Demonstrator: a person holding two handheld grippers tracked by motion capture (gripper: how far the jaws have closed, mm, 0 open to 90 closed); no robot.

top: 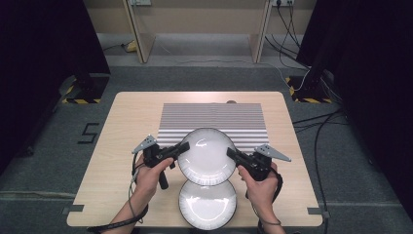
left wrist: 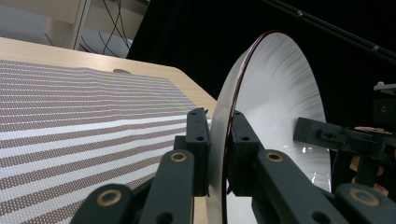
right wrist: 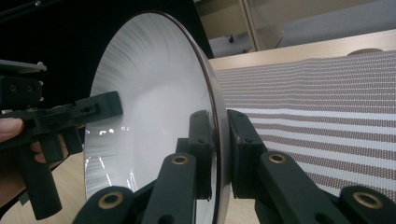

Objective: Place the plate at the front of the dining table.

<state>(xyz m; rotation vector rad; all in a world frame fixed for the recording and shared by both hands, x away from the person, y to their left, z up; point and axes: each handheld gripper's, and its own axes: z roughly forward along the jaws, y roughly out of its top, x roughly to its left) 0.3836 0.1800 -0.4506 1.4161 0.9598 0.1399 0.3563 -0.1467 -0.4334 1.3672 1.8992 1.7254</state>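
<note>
A white plate [top: 206, 156] with a dark rim is held above the table between both grippers. My left gripper [top: 183, 148] is shut on its left rim, and my right gripper [top: 231, 153] is shut on its right rim. In the left gripper view the plate [left wrist: 280, 98] stands edge-on between the jaws of the left gripper [left wrist: 219, 154], with the other gripper clamped on its far side. In the right gripper view the right gripper [right wrist: 217, 149] pinches the rim of the plate [right wrist: 149, 88]. A second white plate [top: 208, 204] lies on the table near the front edge.
A striped placemat [top: 214, 122] covers the middle of the wooden table [top: 126, 126], partly under the lifted plate. Bare wood lies left and right of the mat. Cables trail on the floor at the right, and dark stands flank the table.
</note>
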